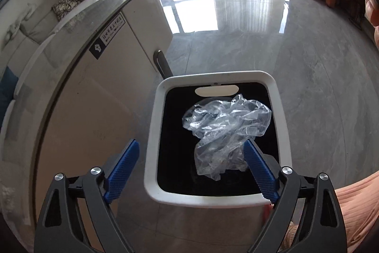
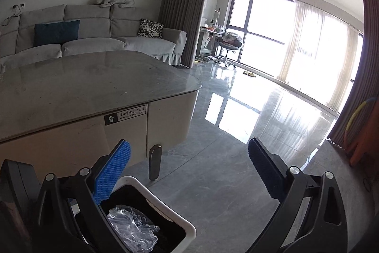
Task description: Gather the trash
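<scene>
The crumpled plastic wrap (image 1: 225, 132) lies in the mouth of the white bin (image 1: 151, 134), over its black inside; judged from this, the drop is made or all but made, and this piece counts as collected once it settles. Whether it rests on other contents or is falling cannot be told. The left gripper (image 1: 190, 166) hangs above the bin with its jaws spread wide; the wrap sits near the right-side blue pad (image 1: 259, 170), overlapping it in the view, but the pads do not press on it; nothing is held. The right gripper (image 2: 189, 172) stands open and empty, beside the bin and pointing out across the grey floor (image 2: 213, 181).

What is left: the table (image 2: 83, 87) beside the bin shows a bare top in the right wrist view, and no further litter is seen on the floor nearby; small yellowish objects far off by the window are too distant to identify; further trash, if any, lies outside these views.

Condition of the item: clear, thin film, heavily creased, bunched into a loose irregular wad; light and springy by appearance, so it may unfold or ride high in the bin.
</scene>
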Motion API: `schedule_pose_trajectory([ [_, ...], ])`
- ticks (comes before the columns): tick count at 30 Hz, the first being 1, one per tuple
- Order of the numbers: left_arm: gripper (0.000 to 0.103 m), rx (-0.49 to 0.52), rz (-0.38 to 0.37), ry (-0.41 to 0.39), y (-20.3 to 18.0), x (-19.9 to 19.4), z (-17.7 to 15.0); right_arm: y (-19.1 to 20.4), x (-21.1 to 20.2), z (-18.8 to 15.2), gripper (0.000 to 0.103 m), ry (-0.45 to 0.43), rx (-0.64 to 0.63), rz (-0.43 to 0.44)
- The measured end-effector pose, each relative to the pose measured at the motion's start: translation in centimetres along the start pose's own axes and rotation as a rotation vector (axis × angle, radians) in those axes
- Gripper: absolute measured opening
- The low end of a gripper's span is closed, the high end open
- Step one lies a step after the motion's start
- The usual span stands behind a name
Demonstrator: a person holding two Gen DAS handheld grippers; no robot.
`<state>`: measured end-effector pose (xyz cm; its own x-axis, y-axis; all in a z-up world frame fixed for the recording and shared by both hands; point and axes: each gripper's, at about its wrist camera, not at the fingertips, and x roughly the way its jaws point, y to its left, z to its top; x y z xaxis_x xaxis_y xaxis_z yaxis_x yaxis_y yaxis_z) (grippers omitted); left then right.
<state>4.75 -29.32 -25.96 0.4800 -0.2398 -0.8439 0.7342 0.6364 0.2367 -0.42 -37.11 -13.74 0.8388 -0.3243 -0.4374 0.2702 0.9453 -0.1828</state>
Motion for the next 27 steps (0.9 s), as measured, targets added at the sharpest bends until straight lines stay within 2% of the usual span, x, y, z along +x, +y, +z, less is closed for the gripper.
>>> schedule_pose_trajectory([
  [6, 0.092, -0.011, 0.041, -0.030, 1.1, -1.3, 0.6, 0.8, -0.2, 0.3, 0.099, -0.012, -0.006, 0.005],
  [14, 0.095, -0.079, 0.190, -0.092, 5.4, -4.7, 0.0, 1.9, -1.2, 1.2, 0.099, -0.052, 0.001, 0.051],
  [21, 0.098, -0.217, 0.370, -0.161, 12.6, -9.5, -2.4, 4.6, -3.1, 4.7, 0.099, -0.146, 0.070, 0.213],
  [27, 0.099, -0.408, 0.487, -0.208, 20.7, -13.8, -5.8, 9.9, -4.4, 6.6, 0.099, -0.192, 0.037, 0.361],
])
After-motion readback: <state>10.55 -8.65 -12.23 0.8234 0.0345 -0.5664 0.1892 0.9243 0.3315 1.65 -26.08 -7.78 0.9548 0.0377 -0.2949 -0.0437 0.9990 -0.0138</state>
